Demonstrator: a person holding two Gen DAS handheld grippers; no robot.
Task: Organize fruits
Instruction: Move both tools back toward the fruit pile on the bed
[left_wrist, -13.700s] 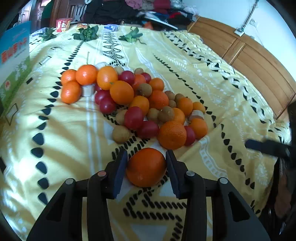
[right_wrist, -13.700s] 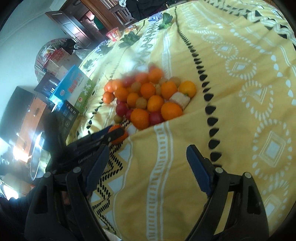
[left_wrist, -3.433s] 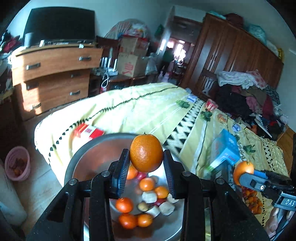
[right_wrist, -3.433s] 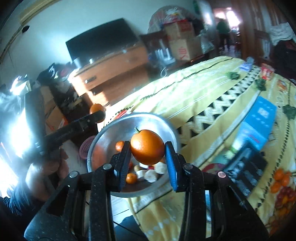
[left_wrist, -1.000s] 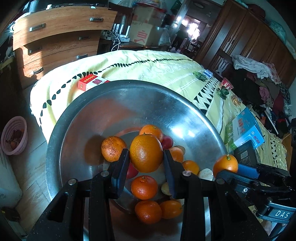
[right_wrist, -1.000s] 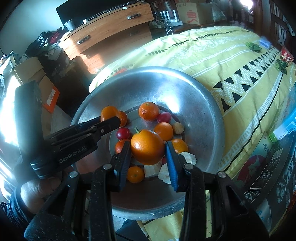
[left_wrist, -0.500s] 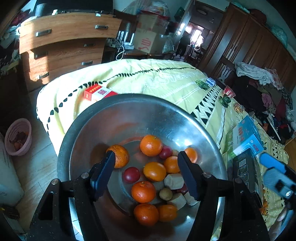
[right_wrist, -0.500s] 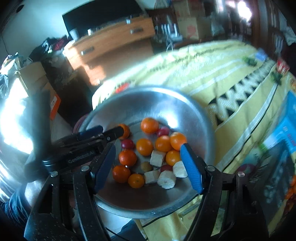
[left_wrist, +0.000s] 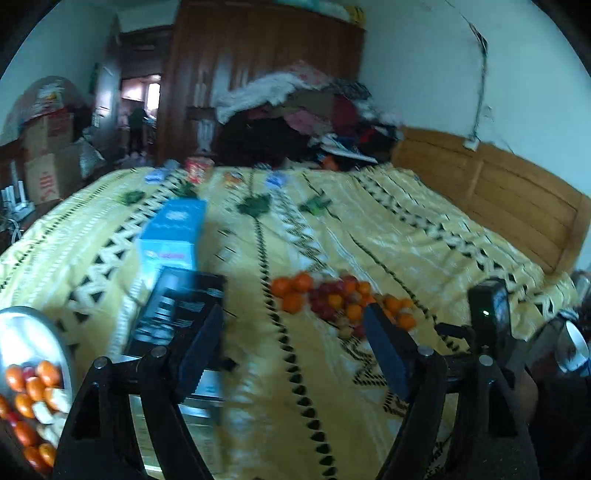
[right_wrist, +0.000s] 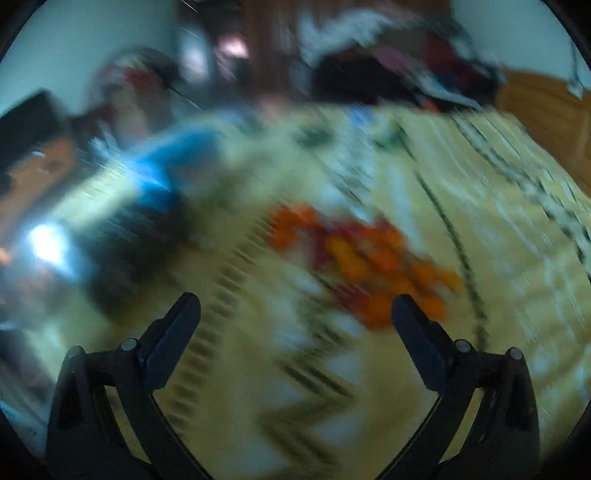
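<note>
left tool (left_wrist: 293, 334) released, jaws just opened, nothing between, right tool (right_wrist: 295, 310) released wide, jaws just opened (view heavily blurred), fruit pile (left_wrist: 343, 301) mid-frame on yellow bed (left_wrist: 424, 236), metal bowl (left_wrist: 55, 332) with fruit at lower left edge

Black left gripper (left_wrist: 293, 345), jaws just opened and empty, faces heaped orange and red fruits (left_wrist: 341, 301) on yellow patterned bed (left_wrist: 406, 236).
</note>
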